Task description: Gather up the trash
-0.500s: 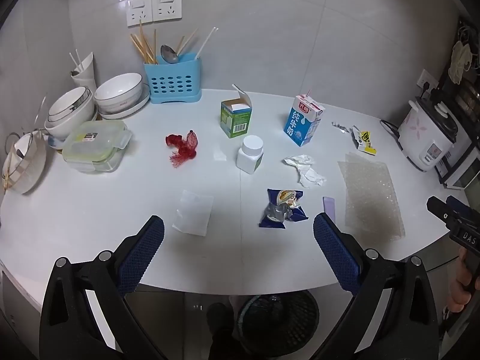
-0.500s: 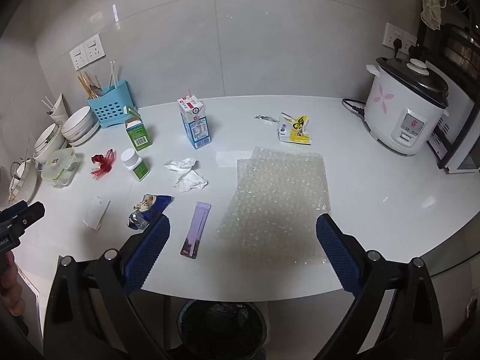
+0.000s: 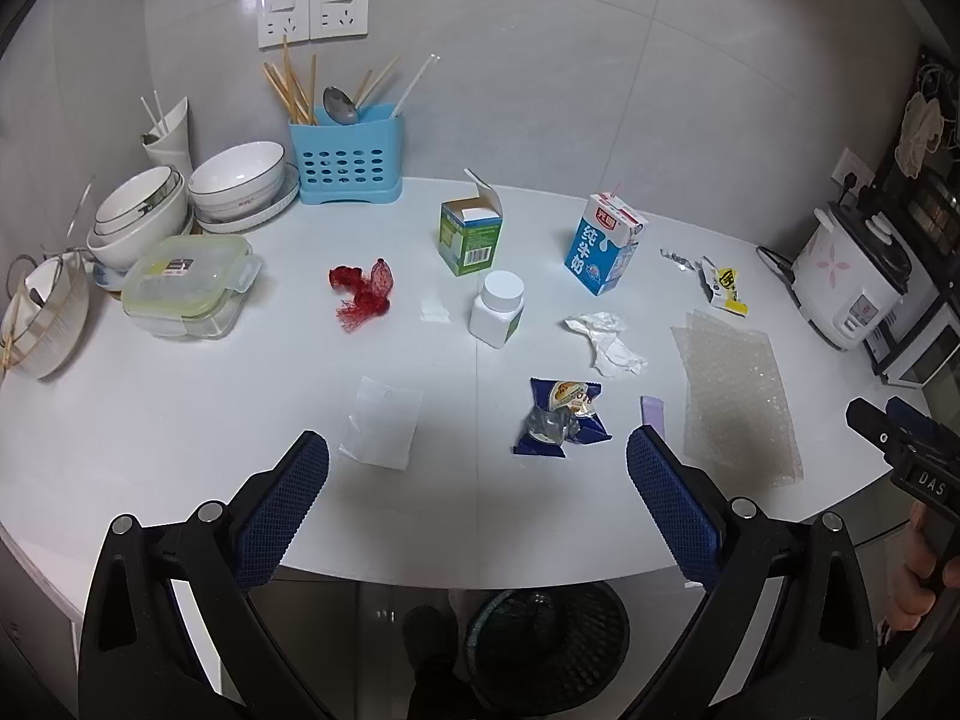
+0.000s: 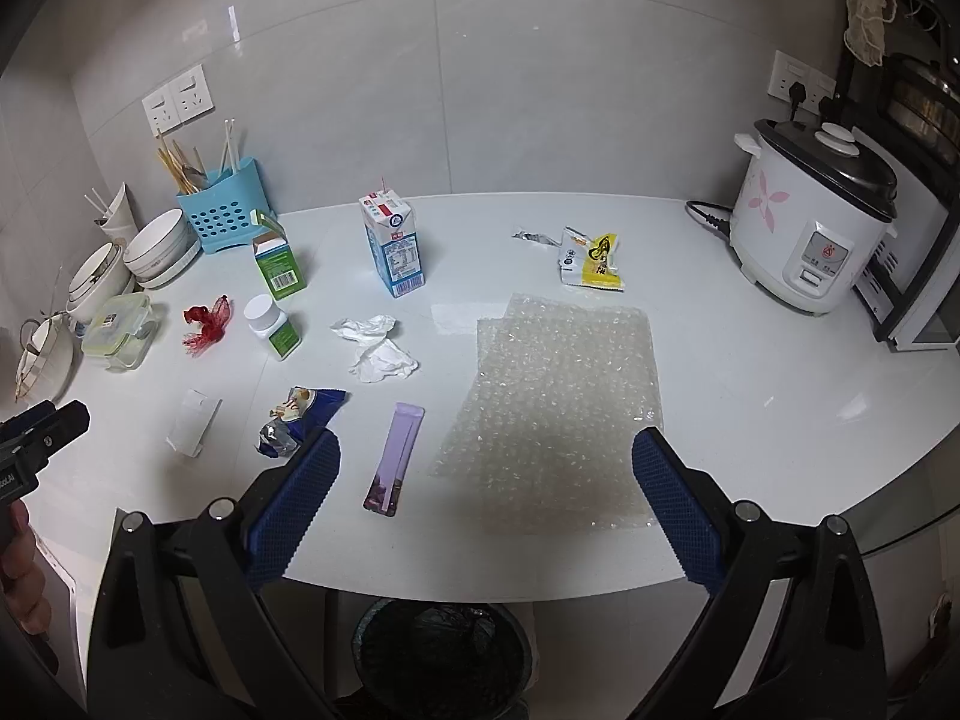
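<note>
Trash, incl. blue snack wrapper (image 3: 561,417) and bubble wrap (image 4: 555,414), lies loose on white counter (image 3: 180,408); left gripper (image 3: 477,459) and right gripper (image 4: 485,462) both spread wide, empty, touching nothing.

On my left gripper (image 3: 477,456) I see 2 black angular arms carrying blue cross-hatched pads (image 3: 282,516), with 2 silver screw heads on each arm. My right gripper (image 4: 486,462) is built the same. Its black side, just beside the counter (image 3: 150,420) edge, carries white letters "DAS".
</note>
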The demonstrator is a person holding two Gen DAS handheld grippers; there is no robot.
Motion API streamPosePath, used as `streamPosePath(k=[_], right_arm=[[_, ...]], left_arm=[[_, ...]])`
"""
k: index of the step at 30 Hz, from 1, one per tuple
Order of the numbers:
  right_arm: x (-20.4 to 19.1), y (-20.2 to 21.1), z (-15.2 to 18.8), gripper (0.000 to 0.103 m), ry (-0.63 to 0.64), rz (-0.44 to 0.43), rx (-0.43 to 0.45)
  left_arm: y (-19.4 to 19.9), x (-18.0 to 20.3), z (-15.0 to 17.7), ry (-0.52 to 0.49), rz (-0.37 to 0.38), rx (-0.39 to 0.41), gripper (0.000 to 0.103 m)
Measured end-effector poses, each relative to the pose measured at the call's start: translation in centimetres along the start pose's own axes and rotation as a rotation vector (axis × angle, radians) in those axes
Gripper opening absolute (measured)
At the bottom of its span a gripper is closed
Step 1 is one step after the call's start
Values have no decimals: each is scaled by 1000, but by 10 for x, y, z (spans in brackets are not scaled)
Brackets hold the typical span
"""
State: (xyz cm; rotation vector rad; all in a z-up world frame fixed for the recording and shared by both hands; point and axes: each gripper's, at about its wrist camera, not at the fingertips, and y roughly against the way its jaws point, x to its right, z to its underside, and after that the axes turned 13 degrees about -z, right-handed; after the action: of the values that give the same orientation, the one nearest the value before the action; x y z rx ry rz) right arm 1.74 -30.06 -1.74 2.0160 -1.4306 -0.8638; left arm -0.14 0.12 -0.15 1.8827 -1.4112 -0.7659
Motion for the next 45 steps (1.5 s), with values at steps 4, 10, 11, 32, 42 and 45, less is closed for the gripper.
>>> streamPosePath(k=[4, 10, 11, 32, 42, 45], right_arm=[[-1, 1, -1, 94, -2, -2, 4], [-1, 2, 0, 94, -5, -4, 6], [-2, 2, 0, 94, -6, -6, 7], [-3, -2, 1, 94, -23, -2, 6], [-3, -1, 1, 94, -24, -3, 5], [-3, -2, 1, 94, -22, -2, 6]], left_arm=[[1, 2, 1, -1, 0, 3, 97], [2, 0, 1, 9, 12, -6, 97], [2, -1, 2, 9, 13, -4, 97], [2, -4, 3, 22, 28, -4, 97], [3, -1, 2, 15, 29, 0, 97], [2, 0, 2, 13, 30, 0, 97]])
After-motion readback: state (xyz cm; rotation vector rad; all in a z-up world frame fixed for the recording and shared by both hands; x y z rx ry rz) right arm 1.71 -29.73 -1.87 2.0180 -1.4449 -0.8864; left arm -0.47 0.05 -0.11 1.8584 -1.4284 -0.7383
